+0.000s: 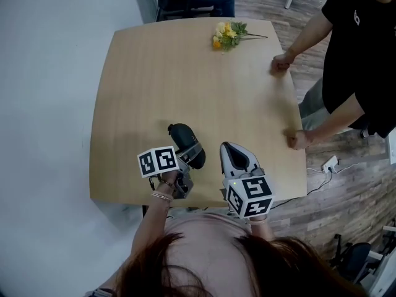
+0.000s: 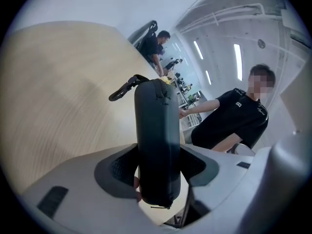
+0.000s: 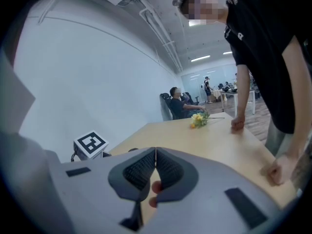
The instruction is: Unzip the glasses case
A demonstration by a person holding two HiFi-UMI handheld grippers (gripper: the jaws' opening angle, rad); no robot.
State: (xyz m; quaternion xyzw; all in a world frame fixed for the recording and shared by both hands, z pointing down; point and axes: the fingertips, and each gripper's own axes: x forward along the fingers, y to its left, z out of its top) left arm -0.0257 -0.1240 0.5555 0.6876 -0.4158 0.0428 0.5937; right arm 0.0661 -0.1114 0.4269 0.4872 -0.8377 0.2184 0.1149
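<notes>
Left claw (image 2: 158, 169) pinching glasses case (image 2: 157, 130) at near end, holding it over surface (image 1: 185, 73), 6 o'clock edge. Right claw (image 3: 155, 156) pressed together, empty. Case looking light, stiff-shelled, smooth. Zipper pull probably sitting near strap loop (image 2: 124, 87), 12 o'clock end.

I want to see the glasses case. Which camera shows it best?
The left gripper view: the glasses case fills the middle, gripped between the jaws. The head view shows it small; the right gripper view hardly at all.

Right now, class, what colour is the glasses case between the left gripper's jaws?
The glasses case is plain black; the left gripper view shows it best.
</notes>
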